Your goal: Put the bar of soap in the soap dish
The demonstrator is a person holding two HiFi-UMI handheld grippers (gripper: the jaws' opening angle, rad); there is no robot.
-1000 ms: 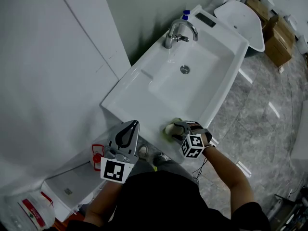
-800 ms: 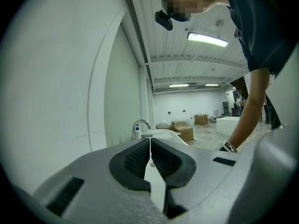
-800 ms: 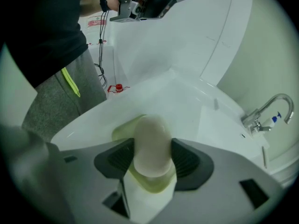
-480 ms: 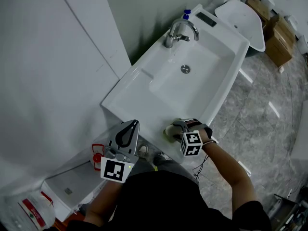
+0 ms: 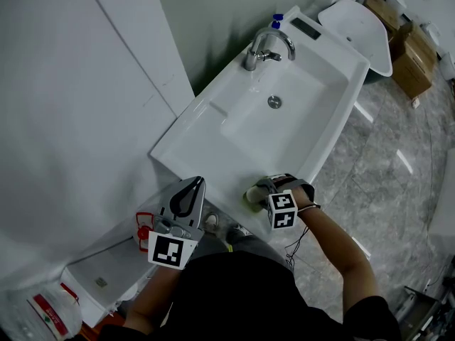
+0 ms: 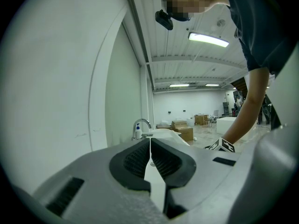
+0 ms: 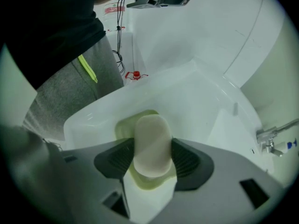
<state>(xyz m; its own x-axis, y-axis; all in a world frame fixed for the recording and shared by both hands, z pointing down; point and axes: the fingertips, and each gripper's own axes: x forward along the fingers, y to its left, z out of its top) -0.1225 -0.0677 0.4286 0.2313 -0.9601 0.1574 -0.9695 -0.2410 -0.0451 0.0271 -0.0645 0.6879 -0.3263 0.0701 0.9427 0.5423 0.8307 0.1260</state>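
Observation:
An oval, off-white bar of soap (image 7: 152, 143) sits between the pads of my right gripper (image 7: 153, 156), which is shut on its two long sides. The gripper points steeply down, and the soap hangs directly over a pale green soap dish (image 7: 122, 126) on the sink's near rim. Whether the soap rests in the dish I cannot tell. In the head view the right gripper (image 5: 264, 190) covers most of the dish (image 5: 251, 195). My left gripper (image 5: 190, 190) is held level beside the sink's near-left corner, shut and empty, with its tips (image 6: 150, 143) meeting.
The white sink (image 5: 213, 130) has a chrome faucet (image 5: 264, 48) and a blue-capped pump bottle (image 5: 276, 21) at its far end. A grey wall runs along the left. A white tub (image 5: 359, 27) and cardboard boxes (image 5: 412, 55) stand beyond. A red valve (image 5: 144, 229) is below.
The right gripper has rolled and tipped over the dish, so its marker cube has shifted slightly right. The soap stays gripped. The left gripper has not moved.

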